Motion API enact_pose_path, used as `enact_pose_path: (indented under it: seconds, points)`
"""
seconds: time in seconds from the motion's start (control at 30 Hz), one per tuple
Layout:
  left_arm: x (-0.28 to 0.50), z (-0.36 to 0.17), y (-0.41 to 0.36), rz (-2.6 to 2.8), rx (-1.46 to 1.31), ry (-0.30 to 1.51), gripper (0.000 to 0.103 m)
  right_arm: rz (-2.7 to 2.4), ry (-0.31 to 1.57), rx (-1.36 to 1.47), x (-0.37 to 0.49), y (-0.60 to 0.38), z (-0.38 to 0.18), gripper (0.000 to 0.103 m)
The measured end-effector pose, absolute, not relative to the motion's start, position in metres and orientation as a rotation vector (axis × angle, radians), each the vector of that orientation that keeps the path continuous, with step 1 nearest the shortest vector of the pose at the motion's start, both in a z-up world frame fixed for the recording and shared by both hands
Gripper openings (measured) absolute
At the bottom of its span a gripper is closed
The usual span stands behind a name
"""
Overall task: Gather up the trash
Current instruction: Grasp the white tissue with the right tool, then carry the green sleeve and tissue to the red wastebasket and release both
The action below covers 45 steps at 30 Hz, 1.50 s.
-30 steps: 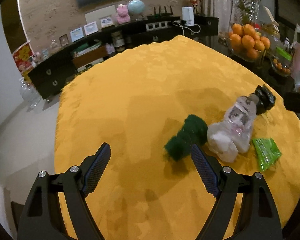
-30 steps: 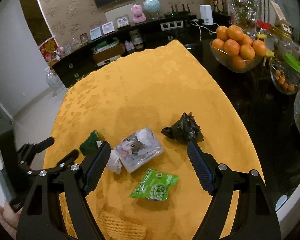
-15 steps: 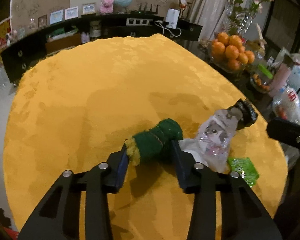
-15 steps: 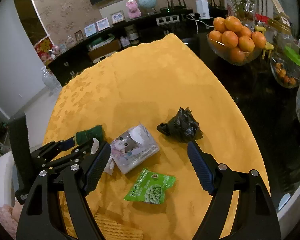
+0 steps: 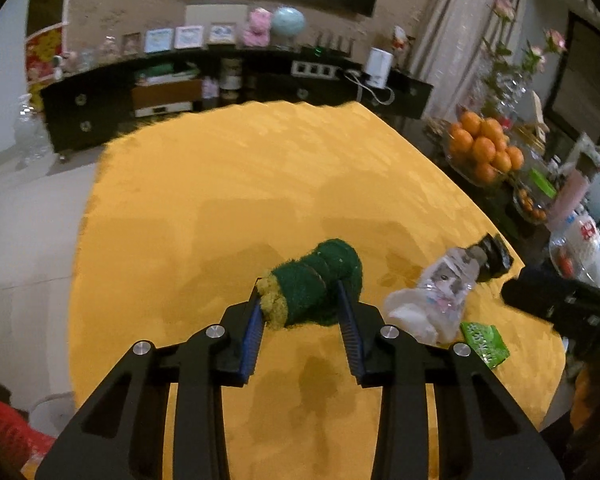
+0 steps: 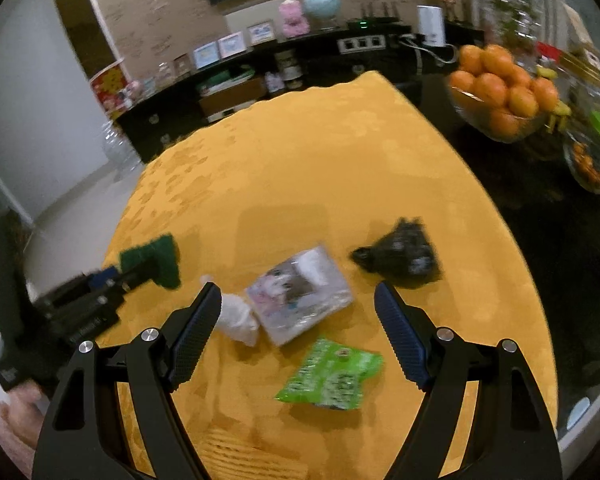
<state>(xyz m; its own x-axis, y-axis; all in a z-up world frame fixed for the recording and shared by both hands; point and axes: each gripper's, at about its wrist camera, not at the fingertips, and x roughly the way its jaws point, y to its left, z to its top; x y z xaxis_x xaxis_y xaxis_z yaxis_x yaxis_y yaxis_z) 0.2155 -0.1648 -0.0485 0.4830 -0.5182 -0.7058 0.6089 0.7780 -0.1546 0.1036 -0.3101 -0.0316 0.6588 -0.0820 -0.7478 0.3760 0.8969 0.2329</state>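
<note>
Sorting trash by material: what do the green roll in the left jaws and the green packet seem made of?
Green roll: looks like fibrous scouring pad with yellow sponge, matte and fuzzy. Green packet: likely thin printed plastic film, glossy and crinkled.

We note a fuzzy green sponge [image 5: 316, 280], a matt patterned cloth [image 5: 240, 200], a clear glossy packet [image 6: 300, 292], a shiny green wrapper [image 6: 332, 376] and a crinkled black bag [image 6: 400, 256].
</note>
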Motion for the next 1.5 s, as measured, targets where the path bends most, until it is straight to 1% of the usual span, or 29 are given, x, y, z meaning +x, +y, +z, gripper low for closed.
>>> enact_pose_path:
  seconds: [0.27, 0.4, 0.53, 0.67, 0.77, 0.9, 1.2, 1.3, 1.5]
  points:
    - [0.211, -0.024, -0.126, -0.612, 0.122, 0.763, 0.033, -0.158, 0.855, 0.311, 0.134, -0.277, -0.046, 0.076]
    - [0.209, -0.016, -0.109, -0.588, 0.110, 0.751, 0.033, -0.124, 0.879, 0.296, 0.145, -0.266, -0.054, 0.068]
    - [0.211, -0.013, -0.097, -0.565, 0.094, 0.759, 0.033, -0.106, 0.892, 0.264, 0.156, -0.259, -0.059, 0.065]
    - [0.212, -0.013, -0.089, -0.552, 0.092, 0.767, 0.033, -0.121, 0.930, 0.277, 0.161, -0.260, -0.073, 0.055]
    - [0.211, -0.013, -0.087, -0.548, 0.098, 0.765, 0.033, -0.127, 0.931, 0.244, 0.163, -0.257, -0.074, 0.051]
    - [0.211, -0.014, -0.086, -0.542, 0.106, 0.768, 0.033, -0.096, 0.942, 0.242, 0.164, -0.250, -0.077, 0.040]
    - [0.210, -0.015, -0.085, -0.534, 0.115, 0.764, 0.033, -0.084, 0.966, 0.229, 0.169, -0.244, -0.081, 0.037]
    - [0.209, -0.015, -0.083, -0.526, 0.121, 0.757, 0.033, -0.090, 0.938, 0.231, 0.166, -0.244, -0.074, 0.033]
    - [0.207, -0.012, -0.081, -0.511, 0.115, 0.749, 0.033, -0.073, 0.884, 0.188, 0.160, -0.233, -0.056, 0.030]
